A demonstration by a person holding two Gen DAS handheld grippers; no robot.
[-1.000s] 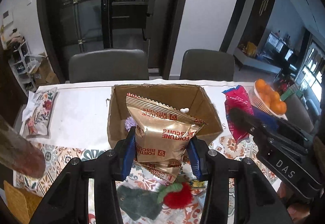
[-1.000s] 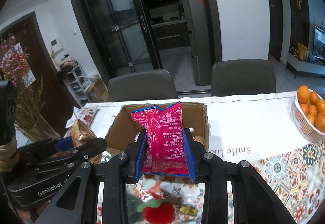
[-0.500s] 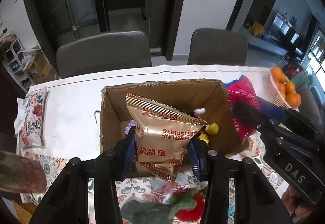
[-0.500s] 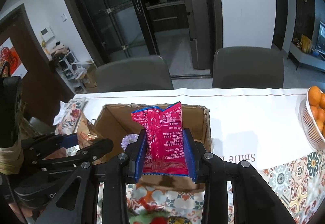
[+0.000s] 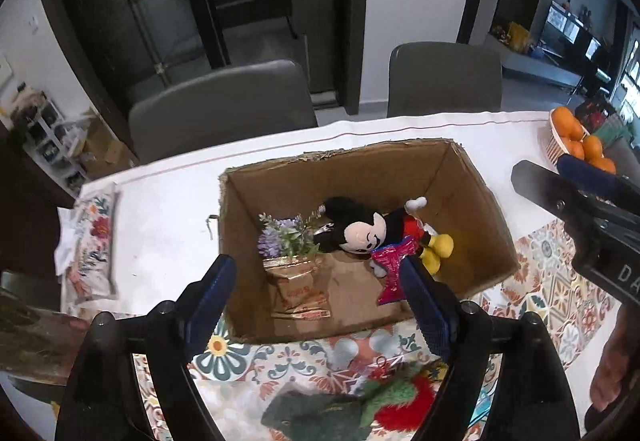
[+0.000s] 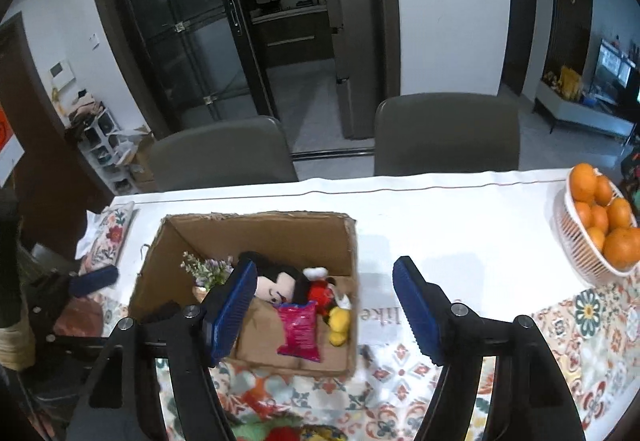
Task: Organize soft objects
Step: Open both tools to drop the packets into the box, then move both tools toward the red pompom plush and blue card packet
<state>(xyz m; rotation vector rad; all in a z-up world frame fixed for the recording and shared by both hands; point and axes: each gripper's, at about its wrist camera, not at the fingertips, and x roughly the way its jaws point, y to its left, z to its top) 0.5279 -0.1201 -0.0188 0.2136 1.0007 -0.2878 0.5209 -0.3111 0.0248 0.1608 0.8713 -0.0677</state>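
Observation:
An open cardboard box [image 5: 472, 197] [image 6: 352, 241] stands on the table. Inside lie a gold biscuit packet [image 5: 298, 287], a red snack packet [image 5: 390, 269] [image 6: 298, 329], a Mickey Mouse plush [image 5: 368, 229] [image 6: 280, 285] and purple artificial flowers [image 5: 284, 237] [image 6: 208, 267]. My left gripper [image 5: 320, 309] is open and empty above the box's near edge. My right gripper [image 6: 324, 309] is open and empty above the box's right side. A green and red plush [image 5: 360, 409] lies on the table below the left gripper.
A white basket of oranges [image 6: 596, 225] [image 5: 576, 141] stands at the right. A floral packet [image 5: 94, 237] [image 6: 112, 233] lies at the left on the white cloth. Two grey chairs [image 6: 444, 137] stand behind the table. The patterned tablecloth [image 6: 560, 325] covers the near side.
Both grippers have opened and let go of their packets. The gold biscuit packet and the red packet now lie inside the box. Both views moved forward over the box.

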